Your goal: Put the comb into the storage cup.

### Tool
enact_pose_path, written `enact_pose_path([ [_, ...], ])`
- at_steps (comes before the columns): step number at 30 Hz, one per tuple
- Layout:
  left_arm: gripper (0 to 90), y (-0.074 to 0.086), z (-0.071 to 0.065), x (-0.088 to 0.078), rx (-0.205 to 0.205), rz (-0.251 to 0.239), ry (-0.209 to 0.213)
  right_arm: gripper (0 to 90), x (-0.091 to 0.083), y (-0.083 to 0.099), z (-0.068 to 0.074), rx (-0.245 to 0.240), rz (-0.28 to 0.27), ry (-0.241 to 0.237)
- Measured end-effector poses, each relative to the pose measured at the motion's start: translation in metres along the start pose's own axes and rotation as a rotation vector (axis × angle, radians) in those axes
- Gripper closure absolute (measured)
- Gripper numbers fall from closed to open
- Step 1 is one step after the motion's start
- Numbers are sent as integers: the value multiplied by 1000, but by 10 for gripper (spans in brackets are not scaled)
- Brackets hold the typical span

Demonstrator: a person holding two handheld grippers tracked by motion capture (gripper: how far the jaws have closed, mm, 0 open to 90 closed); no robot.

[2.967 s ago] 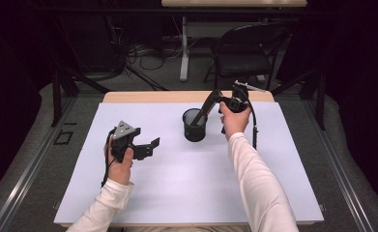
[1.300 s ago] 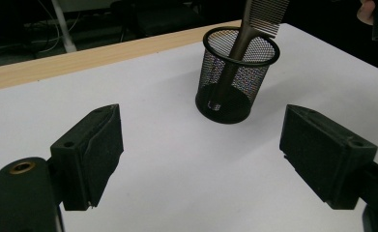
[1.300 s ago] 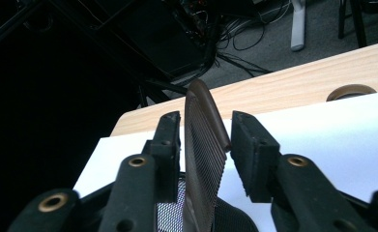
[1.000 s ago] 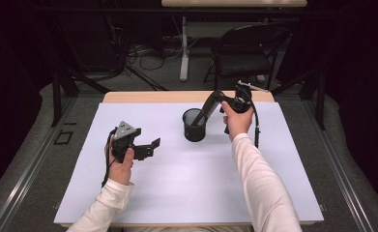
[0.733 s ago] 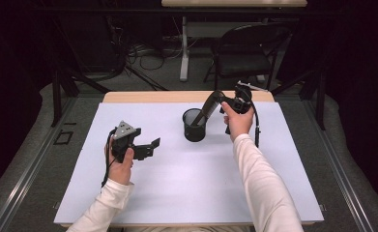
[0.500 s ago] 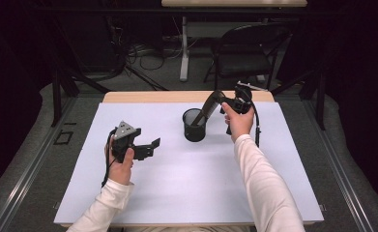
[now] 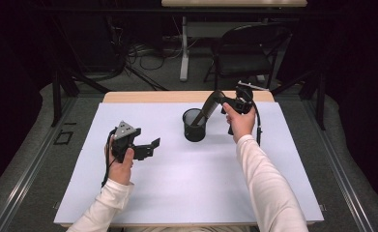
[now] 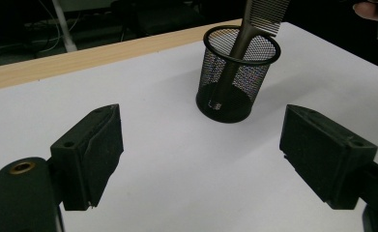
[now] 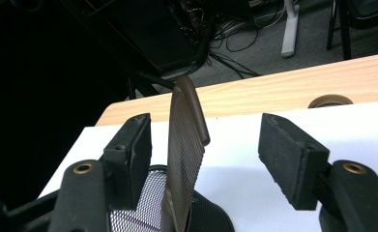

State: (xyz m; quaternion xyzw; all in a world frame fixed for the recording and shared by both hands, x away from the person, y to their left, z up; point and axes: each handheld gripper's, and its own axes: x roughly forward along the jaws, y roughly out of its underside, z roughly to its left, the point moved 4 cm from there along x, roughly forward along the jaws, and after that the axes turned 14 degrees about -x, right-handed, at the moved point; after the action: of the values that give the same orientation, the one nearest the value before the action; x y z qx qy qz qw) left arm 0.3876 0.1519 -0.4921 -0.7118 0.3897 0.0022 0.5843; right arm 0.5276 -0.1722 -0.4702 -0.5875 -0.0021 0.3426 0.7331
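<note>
Since a second ago the right gripper (image 9: 203, 159) has let go of the comb (image 9: 184, 145): its fingers (image 9: 293, 162) have just been spreading and now stand on either side of the comb without pressing it. Neither hand has shifted on the tabletop (image 7: 186, 188) in that time.

Standing tilted in the black mesh cup (image 7: 195, 124), the comb has its handle end down inside and its toothed end leaning out over the rim toward 2 o'clock, up to the right gripper (image 7: 227, 102) above the cup. In the high view the cup sits just past the middle of the tabletop, toward 12 o'clock.

At about 9 o'clock from the cup, well apart from it, the left gripper (image 7: 148, 147) is held with its fingers (image 8: 92, 154) spread and nothing between them, pointing toward the cup (image 8: 235, 72).
</note>
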Motion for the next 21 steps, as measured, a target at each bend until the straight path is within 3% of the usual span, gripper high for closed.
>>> enact_pose_path([
  [21, 157, 0, 0, 0, -3, -2, -1, 340, -7, -2, 2, -75, 15, -4],
])
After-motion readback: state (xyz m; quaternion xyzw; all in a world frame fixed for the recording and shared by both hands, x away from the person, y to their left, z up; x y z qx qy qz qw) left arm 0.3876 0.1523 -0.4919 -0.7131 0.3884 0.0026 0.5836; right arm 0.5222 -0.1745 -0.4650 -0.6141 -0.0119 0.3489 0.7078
